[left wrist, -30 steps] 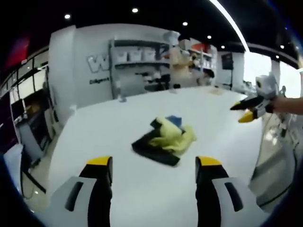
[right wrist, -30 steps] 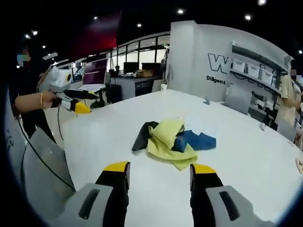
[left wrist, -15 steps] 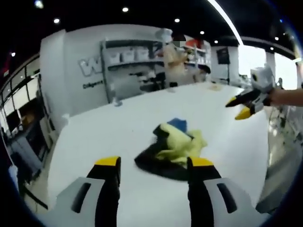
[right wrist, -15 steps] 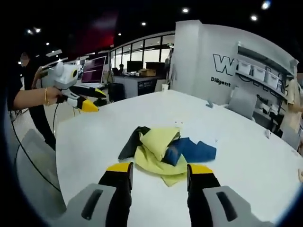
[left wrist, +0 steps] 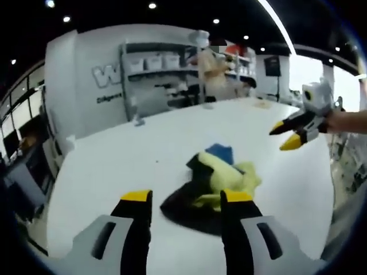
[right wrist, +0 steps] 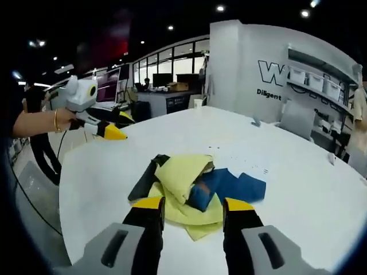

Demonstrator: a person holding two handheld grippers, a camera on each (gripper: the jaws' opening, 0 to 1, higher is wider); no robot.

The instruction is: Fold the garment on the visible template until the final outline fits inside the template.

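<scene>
Both tongs, left [left wrist: 186,197] and right [right wrist: 194,206], stand apart above the crumpled garment [right wrist: 186,183]. Wall lettering [right wrist: 269,73] starts "W".

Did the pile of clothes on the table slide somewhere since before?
No. The clothes pile keeps its shape and place on the white table; it only looks bigger because the cameras moved closer.

A broad white desk [left wrist: 143,154] stands in a large indoor hall with a dark ceiling [right wrist: 143,23] dotted with small round lights and, in the left gripper view, a long bright light strip [left wrist: 278,26]. Behind it rises a white wall [right wrist: 235,69] bearing large dark lettering, next to grey shelving [left wrist: 155,74] stacked with white bins. In the right gripper view, a row of glazed partitions [right wrist: 166,66] and a counter with monitors [right wrist: 163,91] lie beyond the desk.
</scene>
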